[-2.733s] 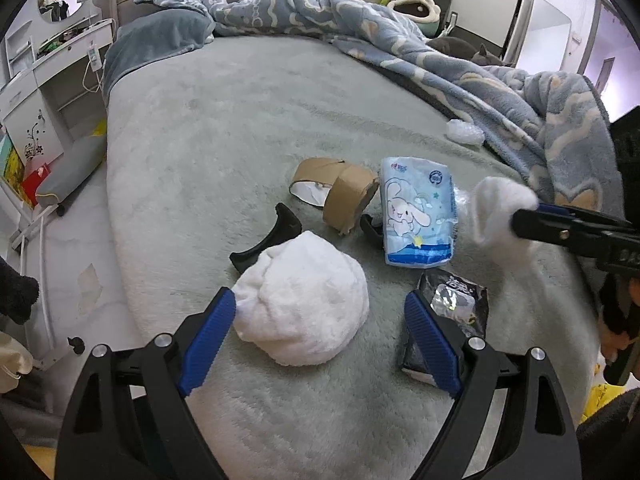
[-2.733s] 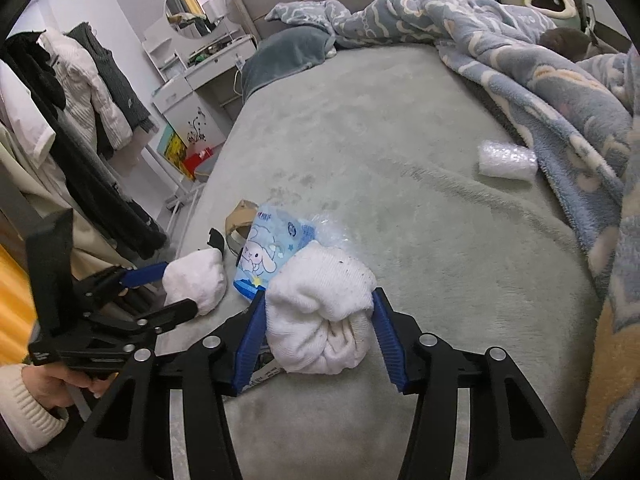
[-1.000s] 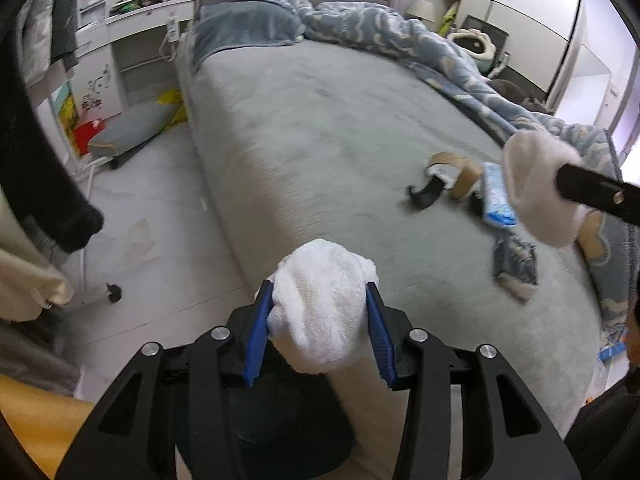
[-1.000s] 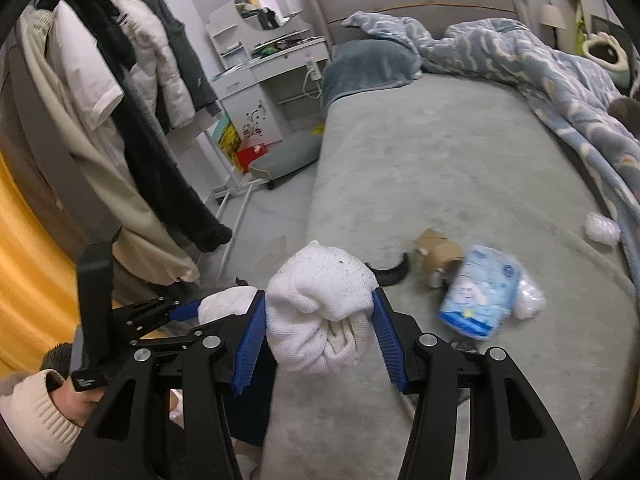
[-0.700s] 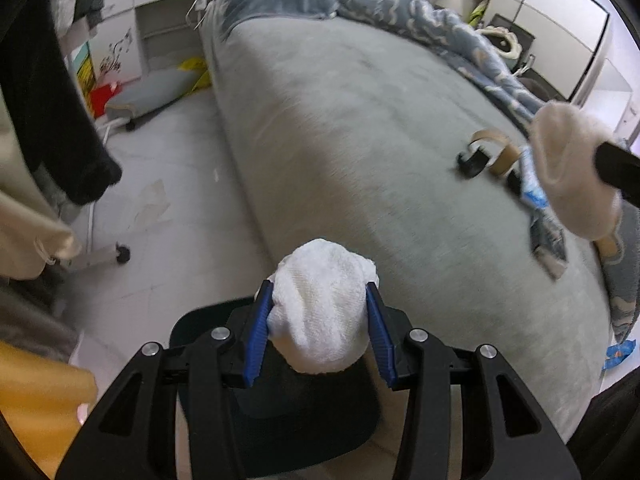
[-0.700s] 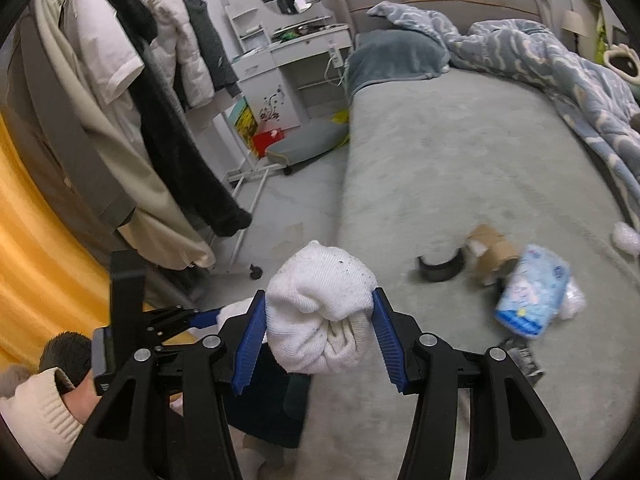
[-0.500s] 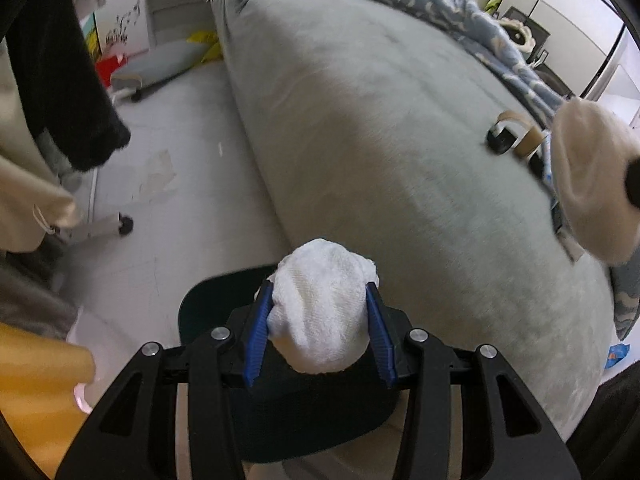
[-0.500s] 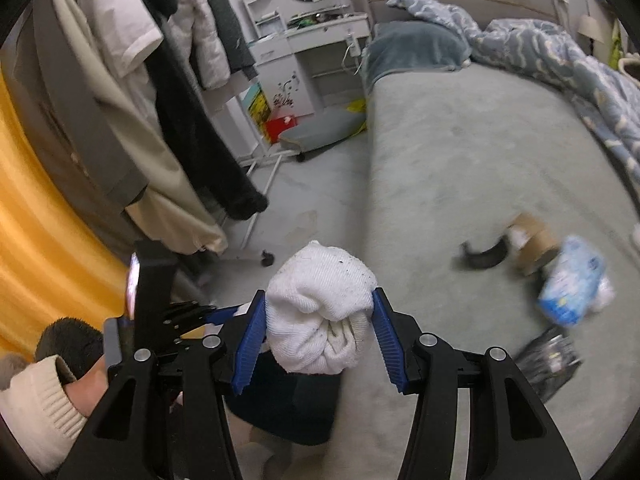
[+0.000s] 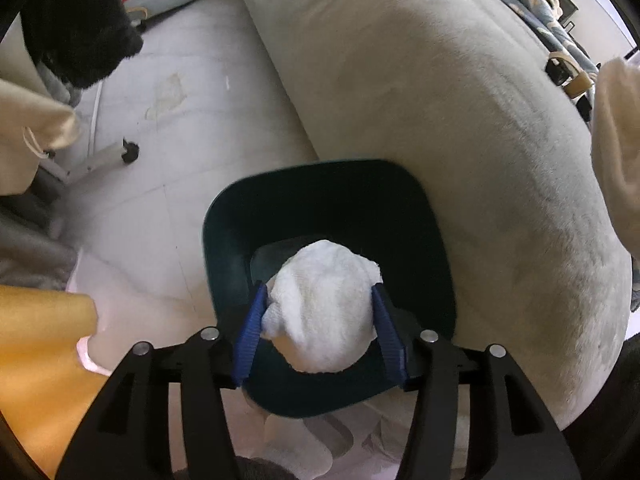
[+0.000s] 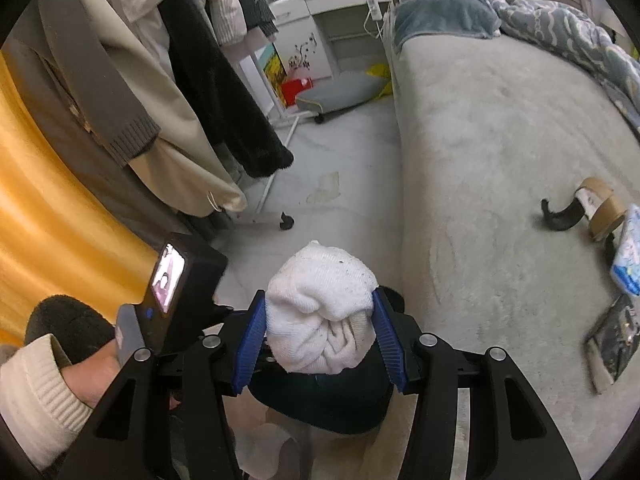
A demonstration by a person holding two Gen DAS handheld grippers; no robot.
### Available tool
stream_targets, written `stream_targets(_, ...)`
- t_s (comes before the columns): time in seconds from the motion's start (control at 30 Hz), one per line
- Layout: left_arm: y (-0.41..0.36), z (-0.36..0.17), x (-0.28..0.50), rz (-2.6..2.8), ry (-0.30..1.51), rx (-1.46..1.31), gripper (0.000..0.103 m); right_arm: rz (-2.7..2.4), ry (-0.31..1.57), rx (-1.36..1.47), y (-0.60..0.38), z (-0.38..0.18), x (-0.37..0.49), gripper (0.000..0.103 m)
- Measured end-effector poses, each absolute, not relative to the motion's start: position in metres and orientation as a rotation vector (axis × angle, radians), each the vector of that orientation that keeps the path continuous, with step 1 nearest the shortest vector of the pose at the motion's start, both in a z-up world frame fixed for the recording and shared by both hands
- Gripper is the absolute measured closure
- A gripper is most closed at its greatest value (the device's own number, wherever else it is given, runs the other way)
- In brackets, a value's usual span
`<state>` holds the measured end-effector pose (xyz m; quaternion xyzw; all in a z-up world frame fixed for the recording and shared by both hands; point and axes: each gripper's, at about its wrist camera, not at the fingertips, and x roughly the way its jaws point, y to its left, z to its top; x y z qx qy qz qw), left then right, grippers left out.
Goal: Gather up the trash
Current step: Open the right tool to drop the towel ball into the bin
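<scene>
Bin floor being mostly hidden by the left gripper, its jaws being opened around a white wad bulging toward the bin, second wad being squeezed by the right gripper, long axis unclear, bin beside the bed.

Left gripper: black frame, blue pads; white cloth ball between its opening jaws. Bin at lower centre: dark teal. Bed: pale grey-green plush. Floor: off-white tile, one brownish stain. Right gripper: black with blue pads, pressing a white rolled cloth with dark specks. Curtain at left: orange-yellow. Blanket, upper right: blue-grey with pale wavy pattern. Tape roll: brown.
</scene>
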<state>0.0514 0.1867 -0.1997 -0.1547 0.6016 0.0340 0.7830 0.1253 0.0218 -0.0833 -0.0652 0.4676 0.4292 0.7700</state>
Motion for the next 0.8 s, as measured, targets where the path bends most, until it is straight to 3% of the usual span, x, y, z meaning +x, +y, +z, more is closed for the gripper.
stream_targets(0.17,0.202,-0.2,0.042,0.087,1.307,-0.359,0.032,0.918,1.055,-0.151,0.03,-0.095,0.129,0.05)
stream_targets(0.27,0.211,-0.194,0.036,0.103,1.289,-0.36,0.029,0.913,1.082,-0.166,0.037,-0.105,0.13,0.05)
stream_targets(0.53,0.221,-0.165,0.021,0.154,1.19,-0.318,0.029,0.905,1.146,-0.248,0.056,-0.137,0.122,0.05)
stream_targets(0.8,0.226,-0.129,0.014,0.151,1.062,-0.278,0.039,0.899,1.2,-0.329,0.069,-0.17,0.116,0.05)
